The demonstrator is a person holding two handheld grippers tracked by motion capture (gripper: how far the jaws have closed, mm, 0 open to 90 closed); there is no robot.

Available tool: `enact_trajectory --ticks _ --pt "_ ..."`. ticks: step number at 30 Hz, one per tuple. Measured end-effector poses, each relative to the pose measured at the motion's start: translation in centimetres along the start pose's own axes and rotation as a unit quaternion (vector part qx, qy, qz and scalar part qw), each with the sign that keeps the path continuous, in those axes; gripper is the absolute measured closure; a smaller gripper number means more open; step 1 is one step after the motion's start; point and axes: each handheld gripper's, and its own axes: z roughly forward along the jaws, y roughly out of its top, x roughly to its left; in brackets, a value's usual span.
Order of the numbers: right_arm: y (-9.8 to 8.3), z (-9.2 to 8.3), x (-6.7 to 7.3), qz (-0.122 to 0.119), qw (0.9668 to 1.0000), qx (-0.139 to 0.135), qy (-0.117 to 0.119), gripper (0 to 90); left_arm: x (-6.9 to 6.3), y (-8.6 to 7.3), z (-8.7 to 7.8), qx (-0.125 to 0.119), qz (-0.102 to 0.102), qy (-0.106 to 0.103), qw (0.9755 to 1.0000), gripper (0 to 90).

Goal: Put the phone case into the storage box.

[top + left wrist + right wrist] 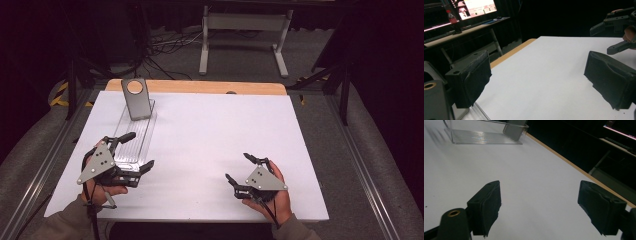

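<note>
Here both the left claw (pixel 136 150) and right claw (pixel 243 167) gape empty, the clear tray (pixel 134 140) partly hidden.

Phone (pixel 136 98) in tray (pixel 131 145) (far end)

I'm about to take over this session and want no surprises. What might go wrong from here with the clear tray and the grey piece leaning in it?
The grey piece only leans on the far end of the clear tray; a nudge may tip it. The left hand-held gripper hangs open at the tray's near end, so closing could push the light tray across the smooth white table. The right hand-held gripper is open and well away, unable to steady it.
</note>
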Motion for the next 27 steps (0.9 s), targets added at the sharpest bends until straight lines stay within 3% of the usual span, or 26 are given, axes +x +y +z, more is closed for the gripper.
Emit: enact_trajectory --ticks 11,27 --pt "0.1 0.0 0.3 -0.005 1.0000 0.000 0.005 19.4 -1.5 -0.8 0.8 0.020 0.003 -0.017 0.9997 7.6" --pt "0.1 -0.2 0.4 0.002 1.0000 -0.004 0.004 18.7 -2.3 -2.8 0.9 0.050 -0.001 -0.026 0.9984 7.3"
